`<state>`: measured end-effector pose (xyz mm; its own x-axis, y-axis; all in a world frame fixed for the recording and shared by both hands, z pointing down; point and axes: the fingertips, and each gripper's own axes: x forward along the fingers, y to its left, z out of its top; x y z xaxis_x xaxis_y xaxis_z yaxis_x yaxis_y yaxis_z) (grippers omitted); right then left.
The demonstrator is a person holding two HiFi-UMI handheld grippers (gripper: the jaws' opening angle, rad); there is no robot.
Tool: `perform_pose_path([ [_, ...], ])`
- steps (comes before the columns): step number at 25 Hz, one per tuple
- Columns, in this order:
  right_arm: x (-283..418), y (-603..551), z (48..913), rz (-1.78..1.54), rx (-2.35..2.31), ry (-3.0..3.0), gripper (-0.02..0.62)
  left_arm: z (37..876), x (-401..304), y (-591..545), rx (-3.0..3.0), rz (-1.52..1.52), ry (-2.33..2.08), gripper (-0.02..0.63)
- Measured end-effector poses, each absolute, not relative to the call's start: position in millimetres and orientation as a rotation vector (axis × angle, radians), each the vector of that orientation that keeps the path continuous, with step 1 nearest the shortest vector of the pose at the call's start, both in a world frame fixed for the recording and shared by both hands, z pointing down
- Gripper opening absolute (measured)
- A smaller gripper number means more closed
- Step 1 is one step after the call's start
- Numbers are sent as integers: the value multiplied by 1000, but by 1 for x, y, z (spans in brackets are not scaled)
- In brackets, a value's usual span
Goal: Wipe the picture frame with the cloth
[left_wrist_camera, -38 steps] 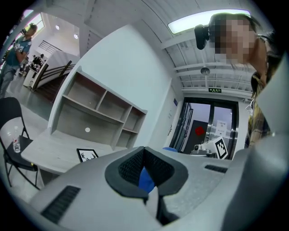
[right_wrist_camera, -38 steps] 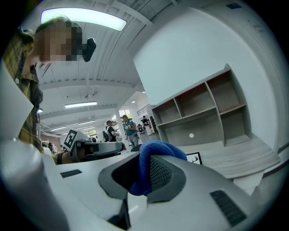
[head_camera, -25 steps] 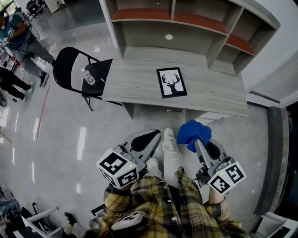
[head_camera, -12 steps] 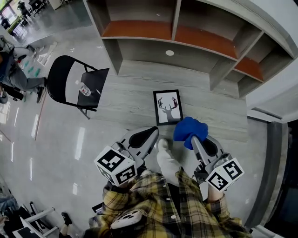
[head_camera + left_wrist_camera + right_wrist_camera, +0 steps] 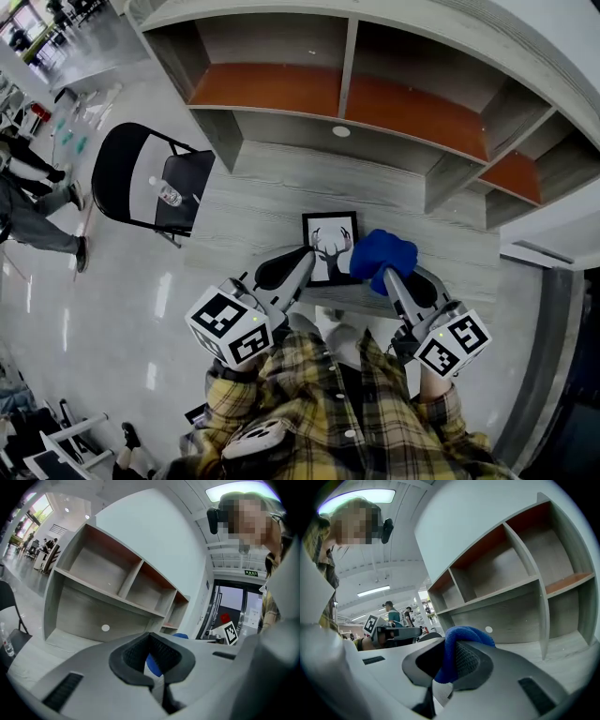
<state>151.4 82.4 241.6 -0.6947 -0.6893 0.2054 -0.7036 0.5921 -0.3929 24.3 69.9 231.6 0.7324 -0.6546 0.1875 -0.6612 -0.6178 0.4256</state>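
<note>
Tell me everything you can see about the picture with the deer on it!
The picture frame is a small rectangle with a thin black border around a white sheet showing a black deer head with antlers. It lies flat, face up, on the grey wood-grain desk, near its front edge. In the head view the tip of the left gripper hides its lower left edge and the blue cloth overlaps its right side; whether either touches it cannot be told.
</note>
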Motion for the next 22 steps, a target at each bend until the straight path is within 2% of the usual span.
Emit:
perform_pose_path([
  [8, 134, 45, 246, 725, 1223, -2754, 49, 241, 4, 28, 2442, 46, -1000, 6],
  [22, 82, 4, 258, 787, 1588, -2574, 49, 269, -42, -27, 2487, 223, -673, 6],
])
